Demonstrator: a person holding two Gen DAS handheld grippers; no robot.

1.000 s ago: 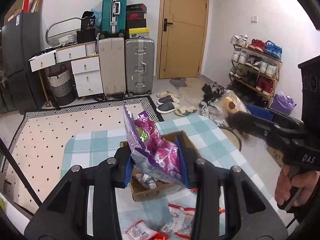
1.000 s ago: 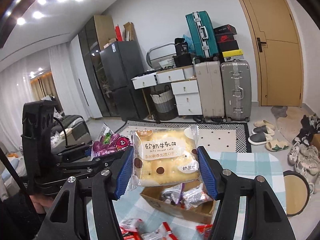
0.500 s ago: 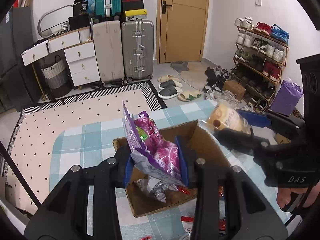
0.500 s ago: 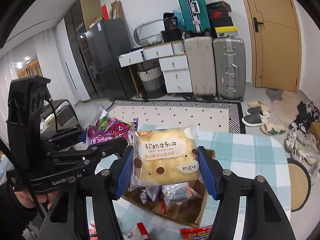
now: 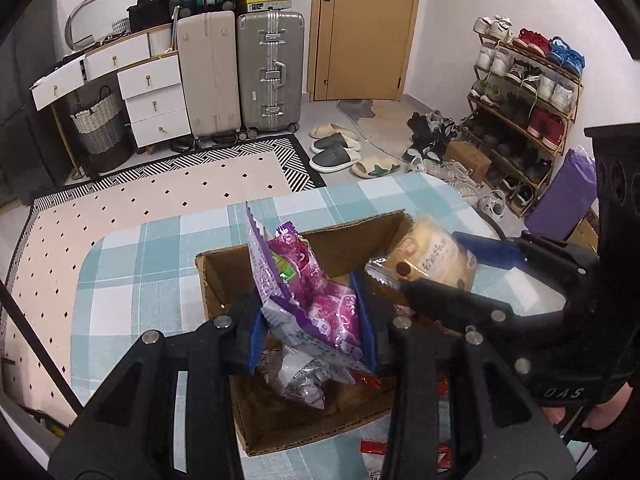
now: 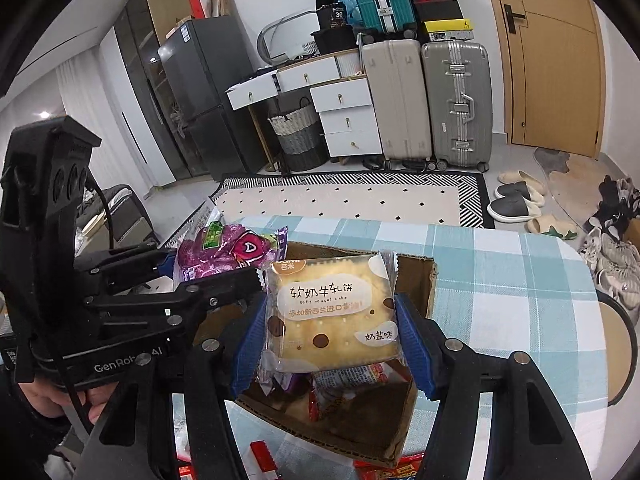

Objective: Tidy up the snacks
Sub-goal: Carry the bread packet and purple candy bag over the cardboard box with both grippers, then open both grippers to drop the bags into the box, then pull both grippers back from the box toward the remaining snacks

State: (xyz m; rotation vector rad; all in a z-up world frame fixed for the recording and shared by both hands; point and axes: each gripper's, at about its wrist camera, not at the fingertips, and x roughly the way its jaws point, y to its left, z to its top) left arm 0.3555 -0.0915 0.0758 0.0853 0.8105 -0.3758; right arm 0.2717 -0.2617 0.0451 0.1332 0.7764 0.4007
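My left gripper (image 5: 312, 320) is shut on a purple snack bag (image 5: 308, 284) and holds it just over the open cardboard box (image 5: 224, 268). My right gripper (image 6: 330, 340) is shut on a yellow cracker packet (image 6: 332, 312) above the same box (image 6: 424, 280). Each gripper shows in the other's view: the right one with its packet (image 5: 436, 256) over the box's right side, the left one with its bag (image 6: 224, 252) over the box's left side. Several wrapped snacks (image 5: 296, 376) lie inside the box.
The box stands on a table with a blue-and-white checked cloth (image 5: 132, 264). Loose red snack packets (image 5: 372, 448) lie on the cloth in front of the box. A round stool (image 6: 612, 344) stands to the table's right. Suitcases, drawers and a shoe rack line the walls.
Both grippers have come down and forward with their snacks, from above the table to directly over the open box, and closer to each other.
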